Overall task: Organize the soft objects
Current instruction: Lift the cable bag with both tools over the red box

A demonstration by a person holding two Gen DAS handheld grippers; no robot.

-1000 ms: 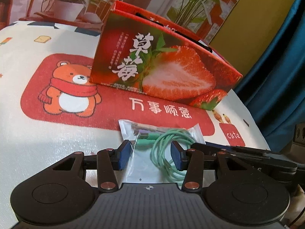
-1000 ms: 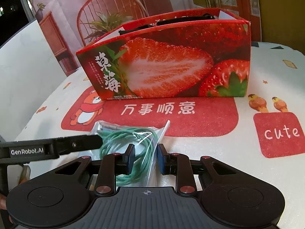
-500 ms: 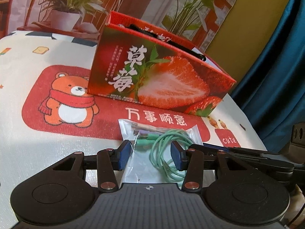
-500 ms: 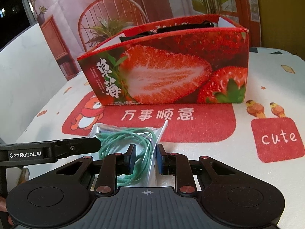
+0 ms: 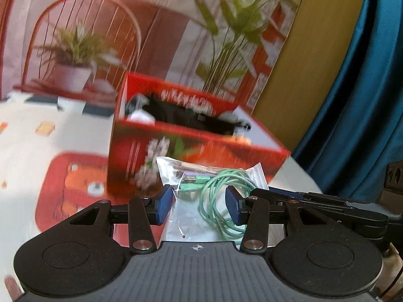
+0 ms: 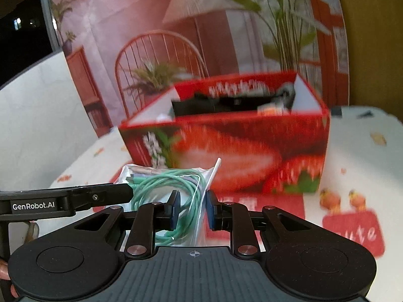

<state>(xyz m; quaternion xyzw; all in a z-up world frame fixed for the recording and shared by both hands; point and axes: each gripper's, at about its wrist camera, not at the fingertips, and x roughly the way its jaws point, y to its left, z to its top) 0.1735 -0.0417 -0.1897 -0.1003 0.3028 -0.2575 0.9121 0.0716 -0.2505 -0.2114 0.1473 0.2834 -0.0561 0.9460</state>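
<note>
— Where was the cable bag when we looked?

— We had it up in the air, just in front of the red strawberry box, which stood past it on the desk. Our left tongs squeezed the bag from its two sides. Our right tongs pinched its right edge, with the green cable bunched between the pads.

— Which way did we need to go?

— We think forward and a bit higher, over the box's near wall. The bag's long side ran away from us, toward the box. Both tongs sat about equally near.

— What could we not see well?

— The box was blurry, so we could not tell what the black things inside were. The bag's near end hid behind our tongs. We could not tell how much room was left inside.
</note>
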